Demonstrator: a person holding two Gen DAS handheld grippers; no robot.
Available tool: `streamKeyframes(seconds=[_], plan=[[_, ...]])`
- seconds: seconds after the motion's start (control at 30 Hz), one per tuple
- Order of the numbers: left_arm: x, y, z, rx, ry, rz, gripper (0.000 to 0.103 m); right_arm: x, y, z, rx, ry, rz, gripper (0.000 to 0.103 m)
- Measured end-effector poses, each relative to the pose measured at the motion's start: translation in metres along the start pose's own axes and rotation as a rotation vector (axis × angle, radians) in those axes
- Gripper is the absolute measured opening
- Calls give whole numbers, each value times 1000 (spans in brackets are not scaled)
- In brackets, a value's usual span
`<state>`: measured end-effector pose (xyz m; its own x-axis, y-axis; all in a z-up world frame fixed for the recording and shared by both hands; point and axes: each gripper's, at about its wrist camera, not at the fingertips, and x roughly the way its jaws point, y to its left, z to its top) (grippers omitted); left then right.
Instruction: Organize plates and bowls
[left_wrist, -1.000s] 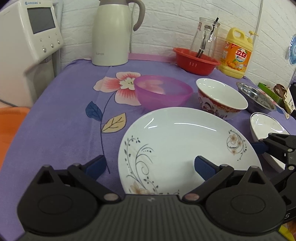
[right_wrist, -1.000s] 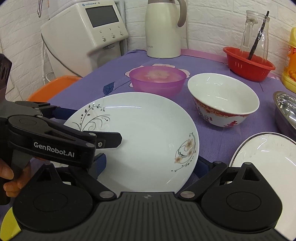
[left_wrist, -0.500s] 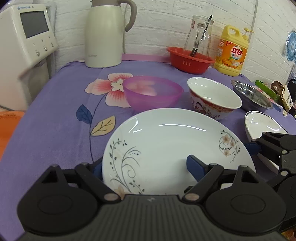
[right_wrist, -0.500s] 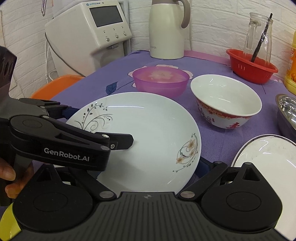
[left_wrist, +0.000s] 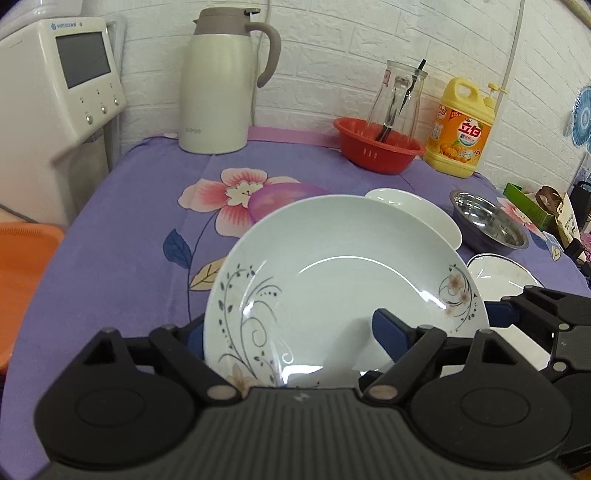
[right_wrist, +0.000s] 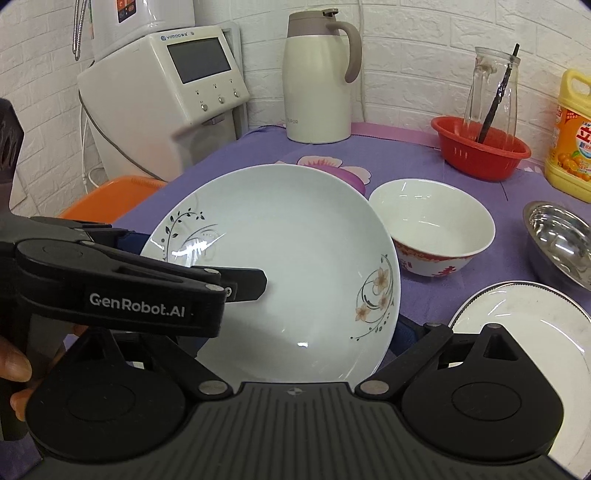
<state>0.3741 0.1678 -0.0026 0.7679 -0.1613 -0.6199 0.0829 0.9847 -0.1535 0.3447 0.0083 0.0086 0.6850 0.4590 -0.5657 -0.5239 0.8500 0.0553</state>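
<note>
A large white plate with floral print (left_wrist: 340, 273) (right_wrist: 280, 258) is tilted up off the purple cloth. My left gripper (left_wrist: 290, 332) (right_wrist: 192, 260) is shut on its near rim, one finger on the face and the other behind the edge. My right gripper (right_wrist: 295, 332) stands open and low by the plate's near right edge, its left finger hidden. A white bowl with red pattern (right_wrist: 432, 229) sits beyond the plate. A steel bowl (right_wrist: 561, 240) and a small dark-rimmed white plate (right_wrist: 524, 325) lie to the right. The raised plate almost hides the pink bowl (left_wrist: 280, 195).
A cream thermos jug (left_wrist: 221, 85), a red basket holding a glass jar (left_wrist: 380, 147) and a yellow detergent bottle (left_wrist: 458, 129) line the back wall. A white dispenser (left_wrist: 55, 88) and an orange tray (left_wrist: 22, 266) stand off the table's left side.
My left gripper's jaws closed on the floral plate's rim, then lifted it. Its far edge tipped up and now covers the pink bowl. The right gripper stayed put.
</note>
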Motion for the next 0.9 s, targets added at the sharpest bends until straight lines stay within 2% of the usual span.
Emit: streamKeyframes(seconds=[0.17, 0.3, 0.4, 0.5, 0.63, 0.7, 0.87, 0.9], plan=[[-4, 1, -4, 3, 2, 11, 86, -2, 2, -2, 11, 6, 14, 103], [8, 9, -13, -25, 35, 29, 86, 18, 0, -5, 46, 62, 32, 103], [13, 15, -17, -43, 52, 22, 86, 31, 3, -6, 11, 104, 31, 103], [19, 22, -21, -75, 62, -2, 86, 32, 1, -7, 15, 106, 51, 103], [15, 23, -26, -31, 46, -14, 87, 28, -2, -11, -7, 94, 66, 103], [10, 22, -30, 0, 40, 0, 87, 21, -4, -16, -14, 91, 48, 103], [12, 17, -34, 19, 29, -13, 87, 14, -6, -25, -12, 75, 51, 103], [14, 13, -34, 29, 32, 5, 88, 16, -4, -24, -21, 74, 55, 103]])
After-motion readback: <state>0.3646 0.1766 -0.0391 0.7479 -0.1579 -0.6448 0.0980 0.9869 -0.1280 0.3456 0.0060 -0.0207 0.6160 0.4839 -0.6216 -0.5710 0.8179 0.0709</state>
